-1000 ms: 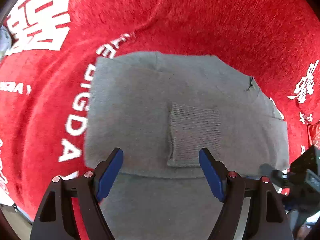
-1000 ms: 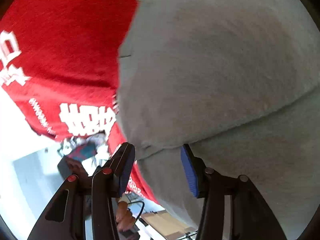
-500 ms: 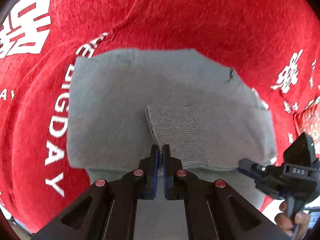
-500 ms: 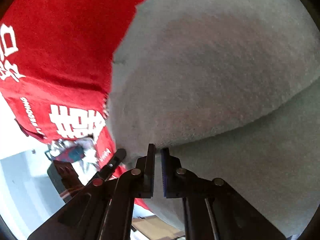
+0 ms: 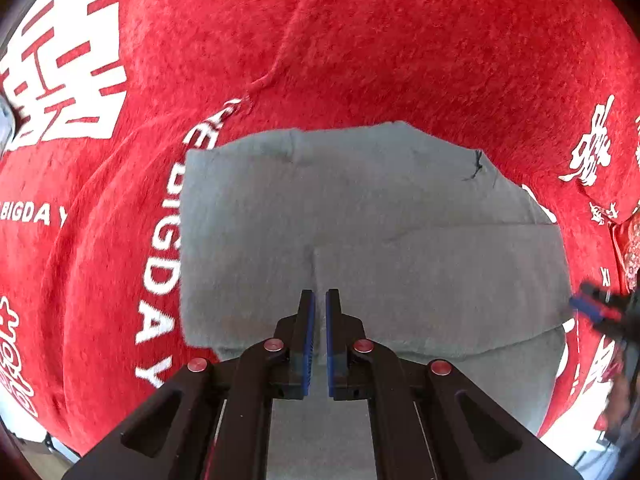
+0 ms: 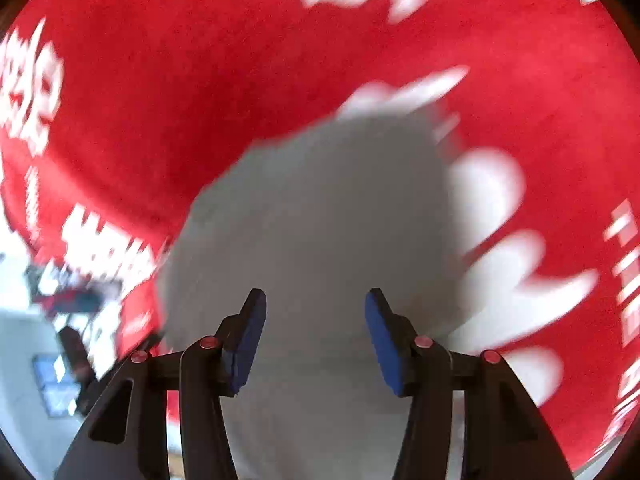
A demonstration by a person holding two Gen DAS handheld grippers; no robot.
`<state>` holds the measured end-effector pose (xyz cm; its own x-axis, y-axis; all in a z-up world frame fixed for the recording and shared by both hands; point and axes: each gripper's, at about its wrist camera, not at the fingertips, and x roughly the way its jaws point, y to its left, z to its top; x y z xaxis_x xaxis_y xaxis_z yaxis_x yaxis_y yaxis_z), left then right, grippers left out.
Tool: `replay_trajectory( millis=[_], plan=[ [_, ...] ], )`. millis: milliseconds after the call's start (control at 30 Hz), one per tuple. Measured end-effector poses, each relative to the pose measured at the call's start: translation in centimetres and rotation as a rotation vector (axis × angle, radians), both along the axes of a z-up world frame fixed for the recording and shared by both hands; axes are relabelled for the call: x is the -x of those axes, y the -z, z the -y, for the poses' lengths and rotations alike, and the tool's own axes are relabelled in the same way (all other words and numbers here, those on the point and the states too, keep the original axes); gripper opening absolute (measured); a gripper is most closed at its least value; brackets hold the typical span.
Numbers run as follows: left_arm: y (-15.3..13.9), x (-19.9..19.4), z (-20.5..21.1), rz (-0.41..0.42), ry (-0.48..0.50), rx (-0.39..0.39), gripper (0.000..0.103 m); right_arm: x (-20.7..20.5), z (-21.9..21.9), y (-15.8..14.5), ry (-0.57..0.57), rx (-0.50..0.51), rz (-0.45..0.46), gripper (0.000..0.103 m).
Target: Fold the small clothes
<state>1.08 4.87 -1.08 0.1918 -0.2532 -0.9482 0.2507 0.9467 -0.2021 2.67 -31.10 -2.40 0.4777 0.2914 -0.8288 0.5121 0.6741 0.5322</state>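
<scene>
A: Quick pass. Grey garment lies flat on the red printed cloth, partly folded, with one layer doubled over toward the right.

B: Left gripper?

A: Jaws nearly together, thin gap, pinching a ridge of grey fabric between the blue pads. Reads as clenched on the garment.

B: Right gripper?

A: Jaws spread wide, nothing between them, grey garment beneath. That view is motion-blurred, so I can't tell whether it touches the fabric.

B: Step?

A: Mid-fold, I'd say: left has an edge, right is free.

B: Next move?

A: Probably carry the pinched edge across to the far side, keeping the layers aligned, while the right takes a matching corner or pins the cloth down. The risk is the lower layer dragging along.
</scene>
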Motion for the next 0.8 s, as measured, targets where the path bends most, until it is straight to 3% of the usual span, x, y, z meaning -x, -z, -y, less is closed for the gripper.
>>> replay_trajectory(
  millis=[67, 167, 200, 233, 267, 400, 500, 567, 800],
  plan=[
    [0.7, -0.3, 1.1, -0.011, 0.009, -0.012, 0.005, -0.6, 2.3, 0.9, 0.048, 0.023, -0.026, 0.057],
    [1.9, -0.1, 2.9, -0.029, 0.019, -0.027, 0.005, -2.3, 3.6, 3.3, 0.051, -0.036, -0.064, 0.056],
    [2.1, 0.0, 3.2, -0.031, 0.024, -0.038, 0.005, -2.9, 3.4, 4.1, 0.028, -0.055, -0.079, 0.047],
    [2.5, 0.2, 3.6, -0.034, 0.031, -0.054, 0.005, -3.5, 3.1, 4.3, 0.003, -0.051, -0.087, 0.015],
    [2.7, 0.4, 3.8, -0.035, 0.033, -0.064, 0.005, -4.0, 2.5, 3.8, -0.032, -0.013, -0.09, 0.01],
    [2.9, 0.5, 4.2, -0.026, 0.031, -0.076, 0.005, -4.2, 1.2, 1.7, -0.093, 0.146, -0.058, 0.009],
    [3.2, 0.0, 4.7, -0.019, 0.035, -0.084, 0.005, -4.0, 1.9, 3.6, -0.072, 0.148, -0.115, 0.009],
    [3.4, -0.5, 5.1, -0.006, 0.037, -0.096, 0.005, -3.5, 2.4, 4.0, -0.035, 0.118, -0.102, 0.009],
    [2.5, -0.8, 4.5, -0.004, 0.02, -0.125, 0.005, -2.2, 1.7, 2.5, -0.021, 0.14, -0.14, 0.01]
  ],
)
